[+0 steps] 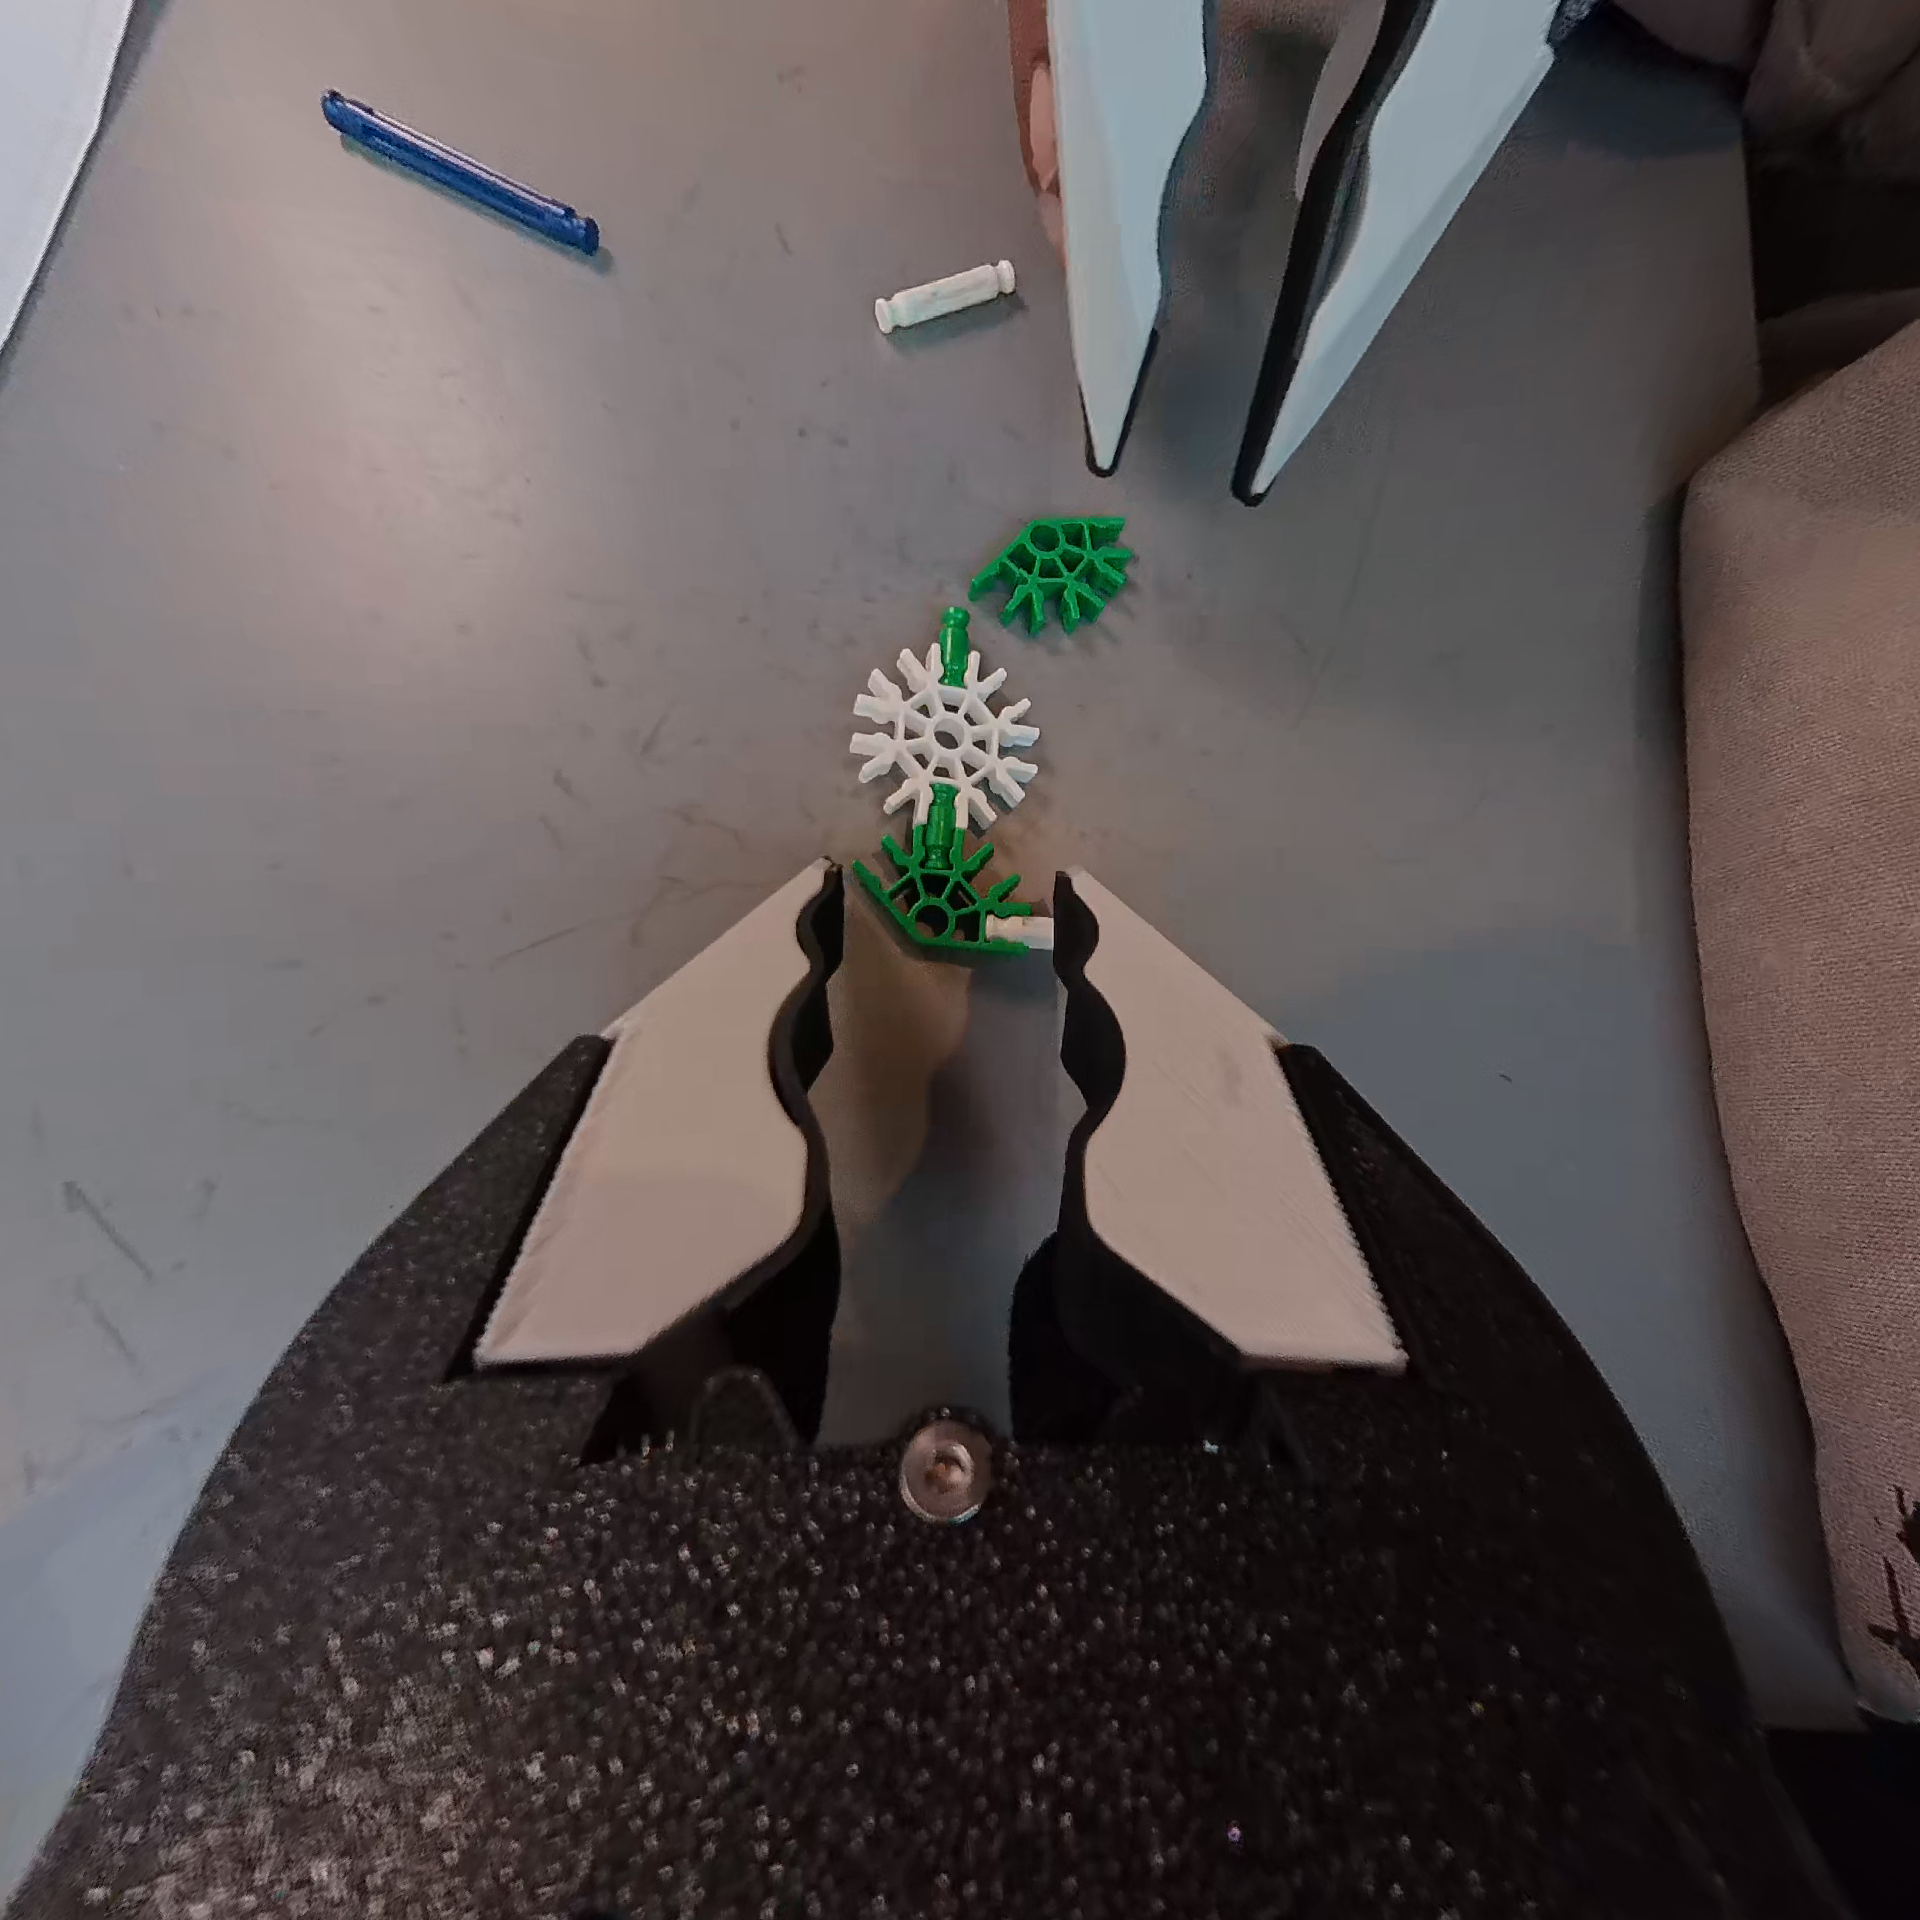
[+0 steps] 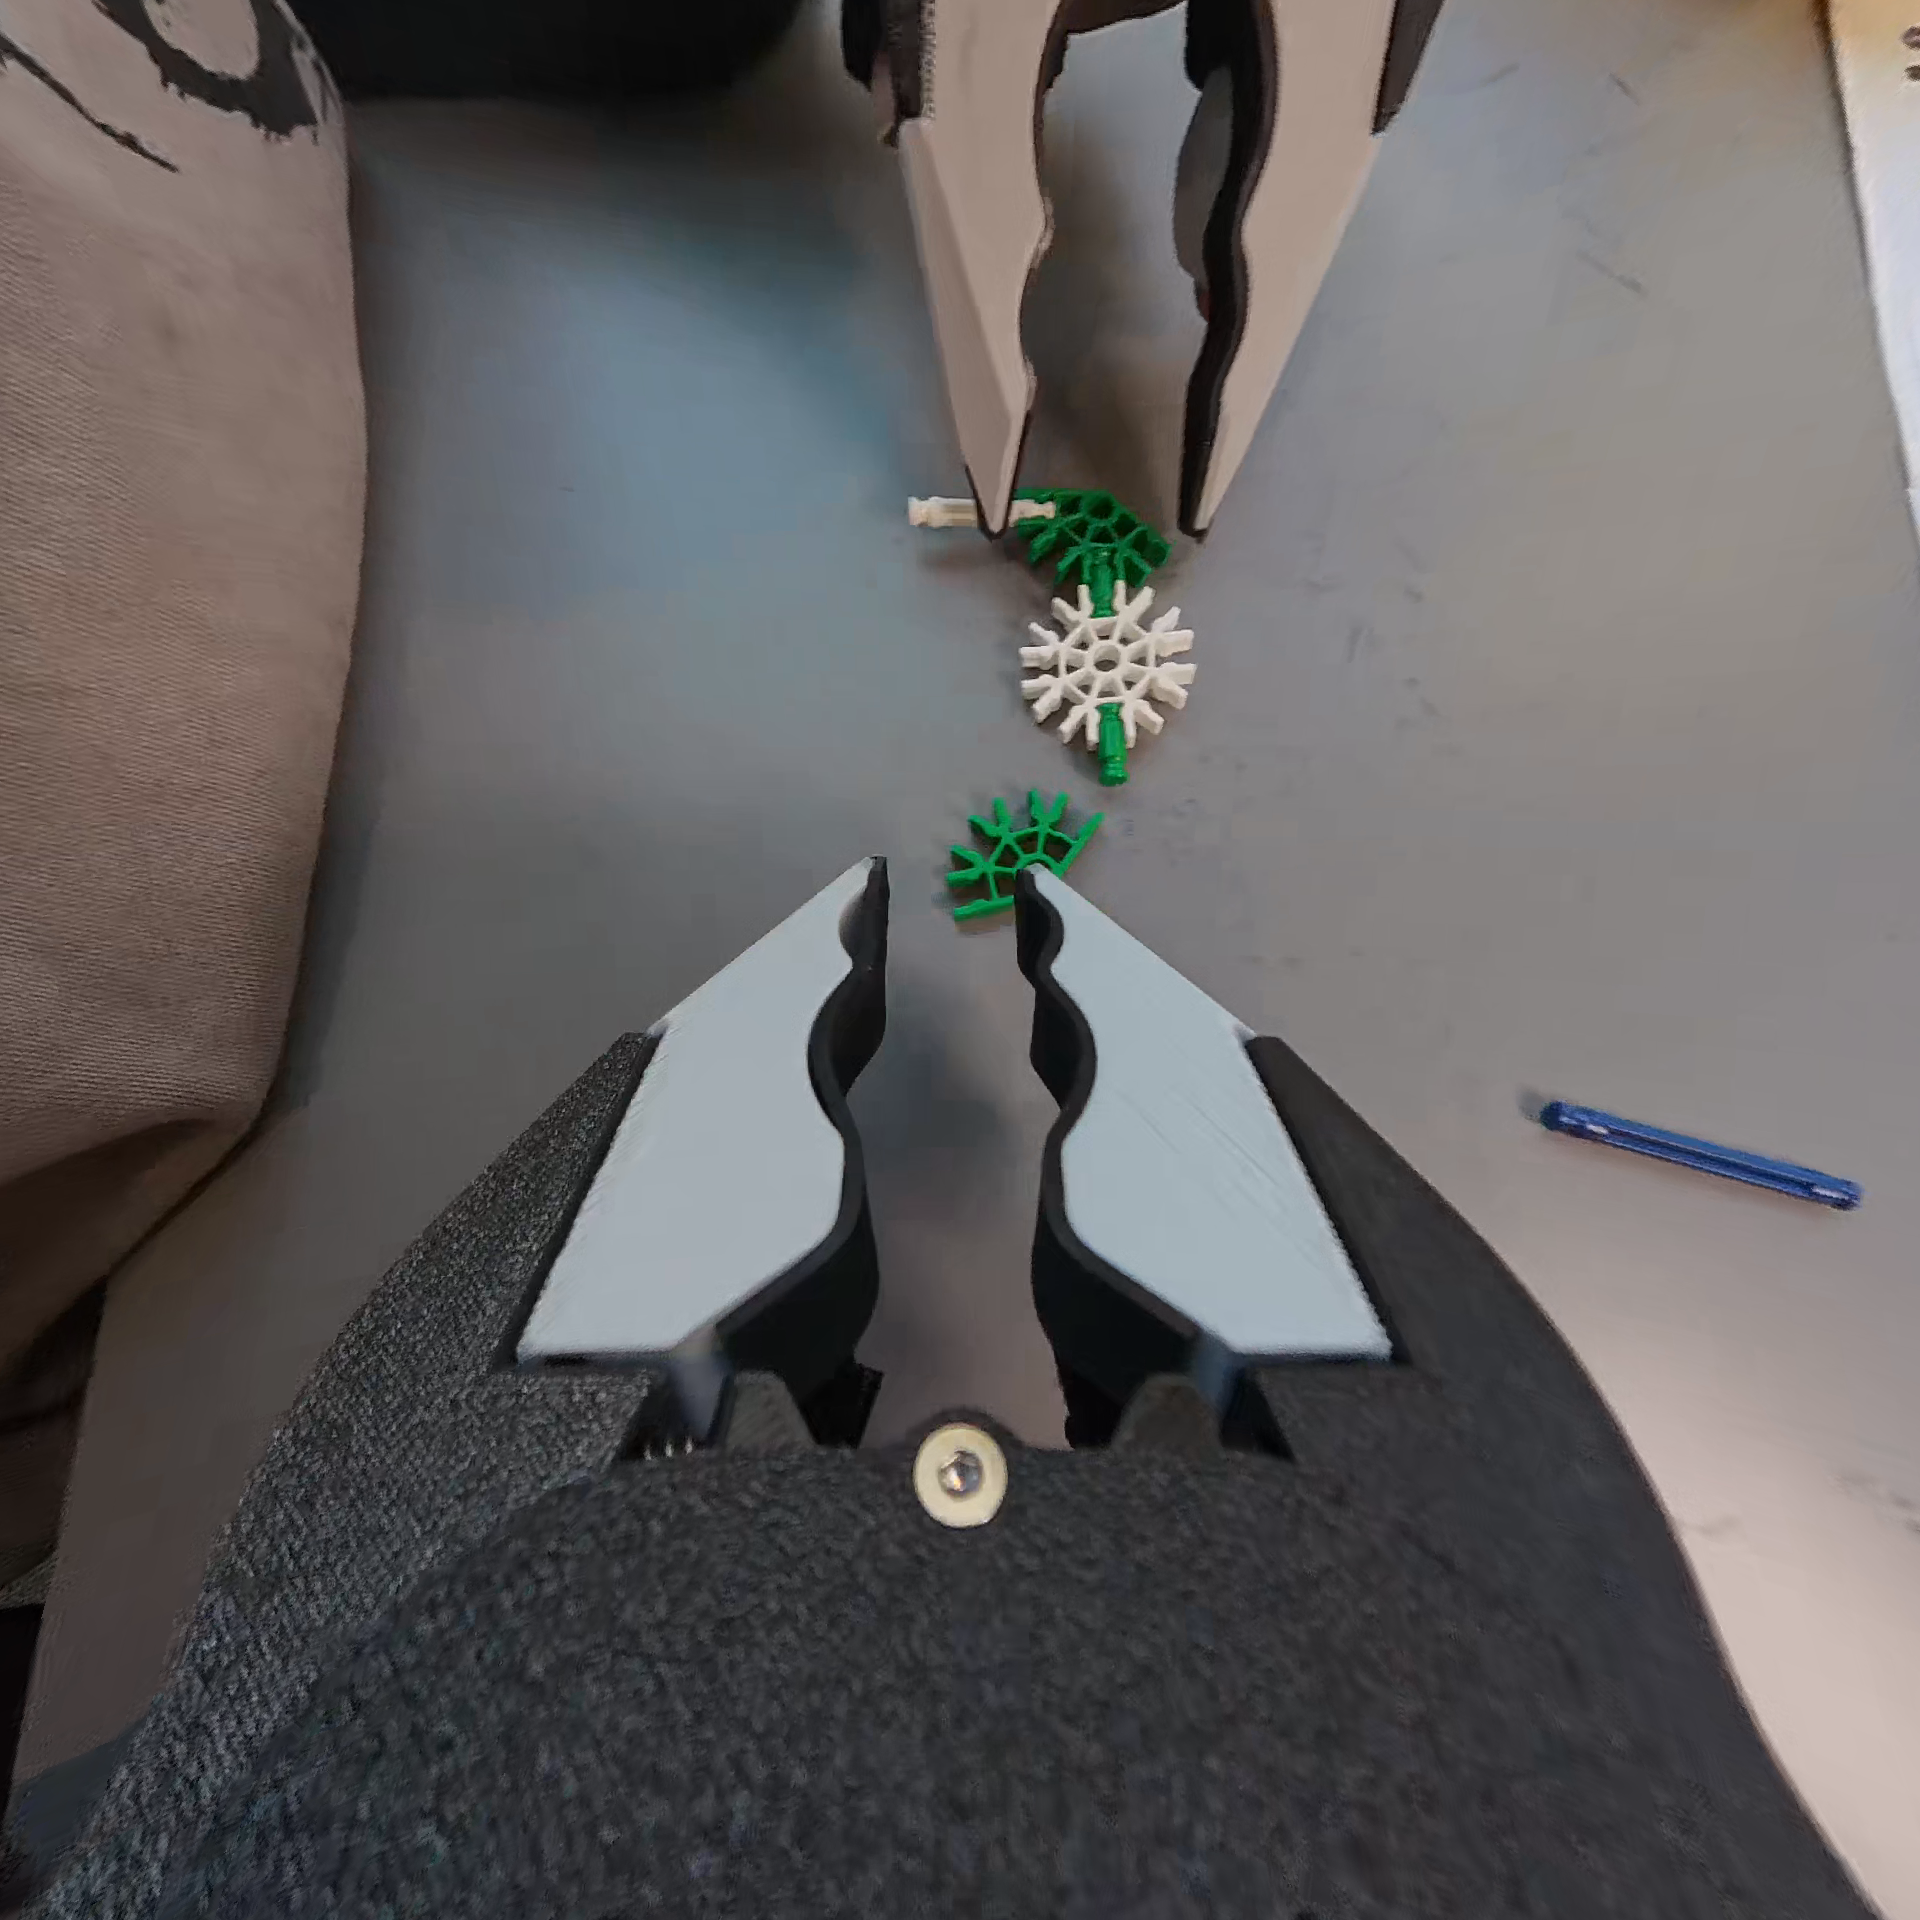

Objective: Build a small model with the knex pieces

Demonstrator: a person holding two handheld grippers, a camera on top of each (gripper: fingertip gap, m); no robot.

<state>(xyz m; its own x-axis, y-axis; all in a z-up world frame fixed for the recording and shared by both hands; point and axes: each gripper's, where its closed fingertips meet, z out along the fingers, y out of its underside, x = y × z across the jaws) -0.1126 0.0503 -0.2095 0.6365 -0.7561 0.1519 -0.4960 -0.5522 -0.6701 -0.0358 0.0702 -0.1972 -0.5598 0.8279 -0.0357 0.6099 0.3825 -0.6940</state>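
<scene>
Count, on grey table [image 1: 312, 727]:
- green fan connectors: 2, one loose [image 1: 1051, 574], one in the joined piece [image 1: 940, 906]
- white snowflake connector: 1 [image 1: 943, 738]
- short green rods: 2 [image 1: 954, 636] [image 1: 940, 823]
- short white rods: 2 [image 1: 943, 297] [image 1: 1023, 927]
- blue rod: 1 [image 1: 457, 171]
- grippers: 2

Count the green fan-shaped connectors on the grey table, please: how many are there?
2. One green connector sits between the open left gripper tips, joined to the white snowflake piece. The loose green connector lies at the open right gripper tips. None seems hidden.
</scene>
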